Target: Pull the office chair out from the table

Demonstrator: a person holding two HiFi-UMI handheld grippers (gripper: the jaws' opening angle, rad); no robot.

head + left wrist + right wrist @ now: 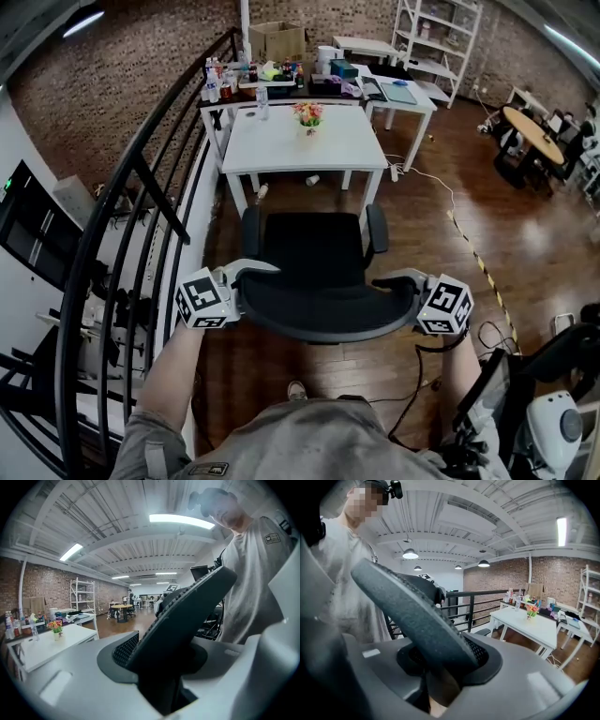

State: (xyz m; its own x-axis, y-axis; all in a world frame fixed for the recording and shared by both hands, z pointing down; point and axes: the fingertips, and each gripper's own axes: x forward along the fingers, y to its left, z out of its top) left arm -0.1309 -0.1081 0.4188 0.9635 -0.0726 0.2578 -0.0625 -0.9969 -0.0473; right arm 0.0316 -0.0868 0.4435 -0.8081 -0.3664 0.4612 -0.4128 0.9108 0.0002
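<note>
The black office chair (314,258) stands on the wooden floor, a short gap in front of the white table (281,145). Its curved backrest (319,326) is nearest me. My left gripper (253,274) is shut on the backrest's left edge, and my right gripper (396,281) is shut on its right edge. In the left gripper view the dark mesh backrest (187,616) runs up out of the grey jaws of the left gripper (164,672). The right gripper view shows the backrest (412,611) clamped the same way in the right gripper (440,677).
A black curved railing (141,216) runs close along the chair's left. A vase of flowers (307,114) stands on the white table, with a cluttered table (300,82) behind. A cable (441,192) trails on the floor at right. My shoe (296,389) is just behind the chair.
</note>
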